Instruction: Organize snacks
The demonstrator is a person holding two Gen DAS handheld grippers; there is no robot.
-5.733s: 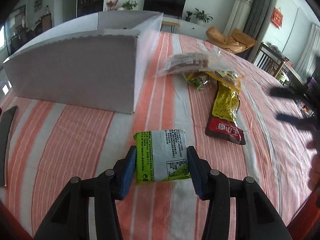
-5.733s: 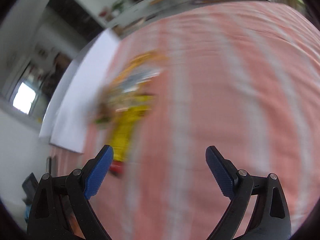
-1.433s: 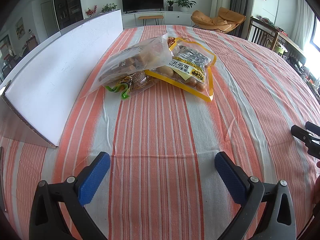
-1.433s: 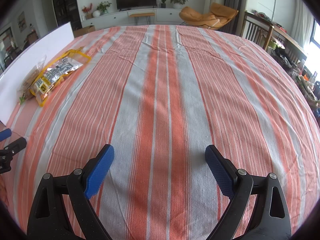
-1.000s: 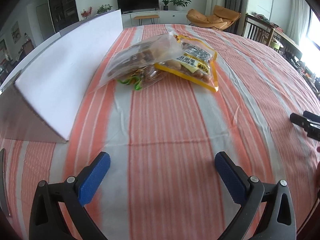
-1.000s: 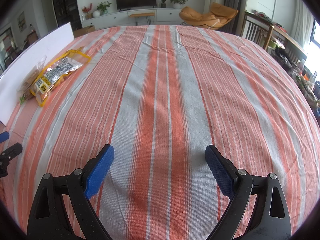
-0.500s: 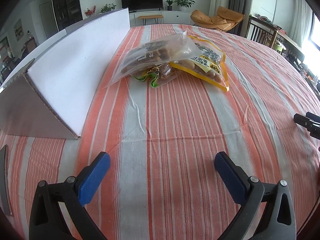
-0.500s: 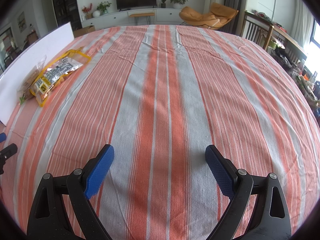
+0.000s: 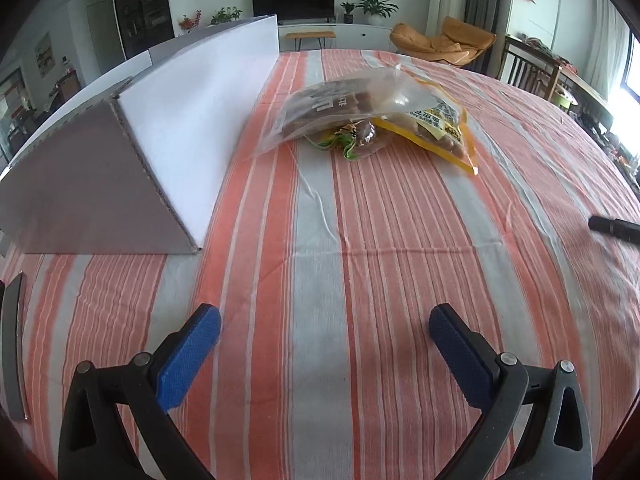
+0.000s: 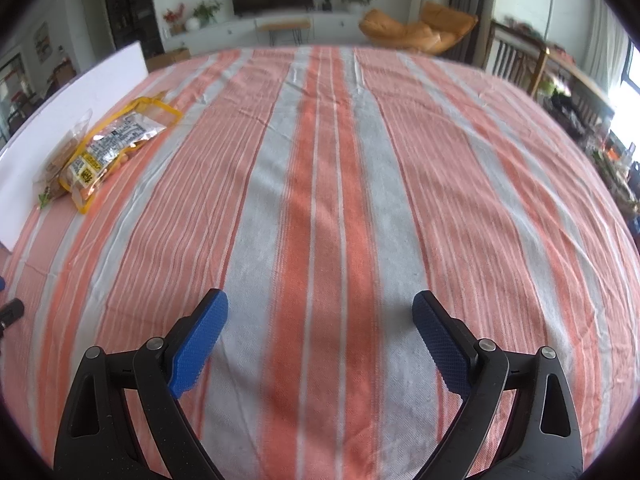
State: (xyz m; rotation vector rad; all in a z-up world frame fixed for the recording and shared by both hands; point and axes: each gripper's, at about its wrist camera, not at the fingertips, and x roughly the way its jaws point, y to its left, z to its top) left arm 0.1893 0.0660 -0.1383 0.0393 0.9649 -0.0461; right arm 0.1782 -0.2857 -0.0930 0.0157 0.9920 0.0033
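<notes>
A pile of snack bags lies on the striped tablecloth next to a white cardboard box (image 9: pixel 160 128). On top is a clear bag of brown snacks (image 9: pixel 344 104). Under it are a yellow-edged peanut bag (image 9: pixel 436 124) and a small green-wrapped snack (image 9: pixel 348 140). The pile also shows at the far left of the right wrist view (image 10: pixel 104 148). My left gripper (image 9: pixel 324 332) is open and empty, well short of the pile. My right gripper (image 10: pixel 320 320) is open and empty over bare cloth, far right of the pile.
The white box runs along the table's left side, its sloping wall facing the snacks. A dark flat object (image 9: pixel 12 340) lies at the left table edge. The right gripper's tip (image 9: pixel 612 228) shows at the right edge. Chairs (image 9: pixel 532 76) stand beyond the table.
The left gripper has drifted left and back, so the box's near end fills more of its view. Earlier it held a green packet; now it is empty. The right gripper stays nearly still.
</notes>
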